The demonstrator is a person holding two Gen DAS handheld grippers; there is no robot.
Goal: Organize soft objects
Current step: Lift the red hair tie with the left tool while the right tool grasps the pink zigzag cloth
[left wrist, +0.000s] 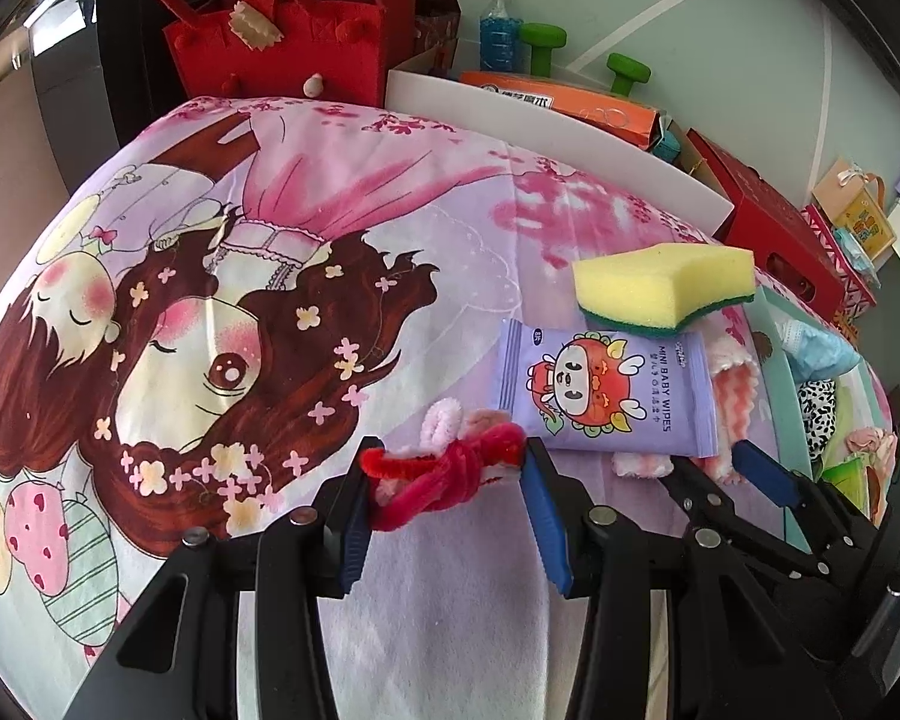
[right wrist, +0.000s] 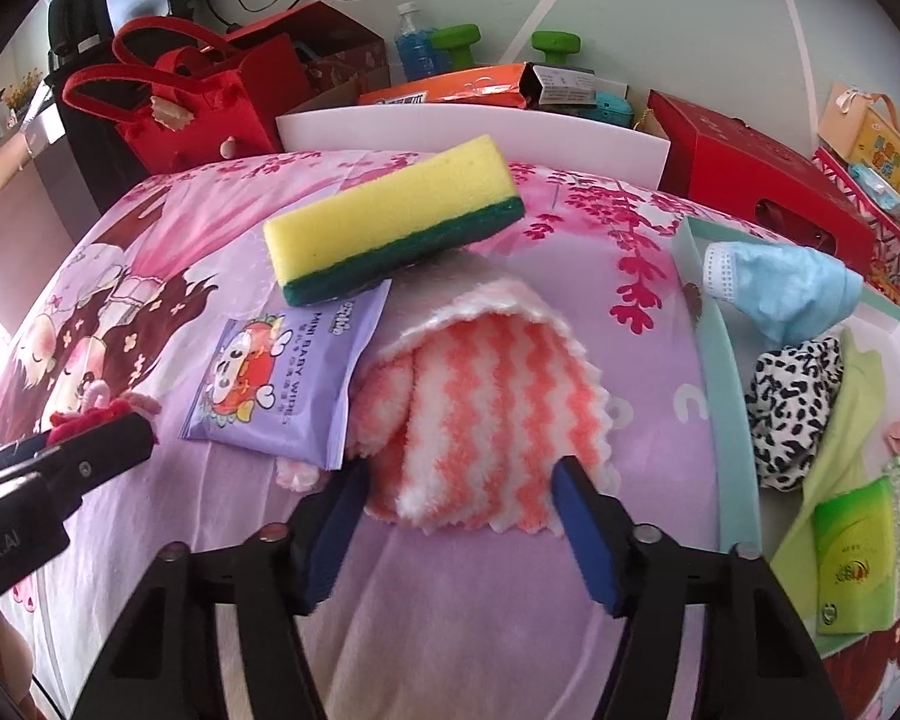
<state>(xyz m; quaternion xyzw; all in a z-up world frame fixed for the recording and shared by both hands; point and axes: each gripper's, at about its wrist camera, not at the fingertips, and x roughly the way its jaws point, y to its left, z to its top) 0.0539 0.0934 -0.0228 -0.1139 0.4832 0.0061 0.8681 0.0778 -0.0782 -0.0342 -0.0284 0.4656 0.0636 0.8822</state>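
right gripper [right wrist: 459, 504]: fingers spread, straddling the near edge of the striped cloth [right wrist: 486, 396]. The pads aren't pressing on it as far as I can see, so nothing's gripped yet.
left gripper [left wrist: 447, 480]: clamped on a red fuzzy-wire bundle [left wrist: 450, 465], pads squeezing it from both sides, just off the near-left corner of the wipes pack [left wrist: 609, 393].
cloth: pink and white zigzag, folded over, lying on the bedsheet [right wrist: 150, 540] right ahead of the right fingers. Its length seems to run away from them toward the sponge [right wrist: 390, 222], so the pads would pinch it across the narrow way.
what's on top: the wipes pack overlaps the cloth's left side, and the sponge sits on the pack's far end.
who's closer: right hand by far; the left one is busy off to the side.
tray [right wrist: 705, 300]: teal, along the right edge of the bed, already holding a blue mask [right wrist: 792, 294] and a spotted fabric piece [right wrist: 792, 408]. I'd guess the cloth goes there.
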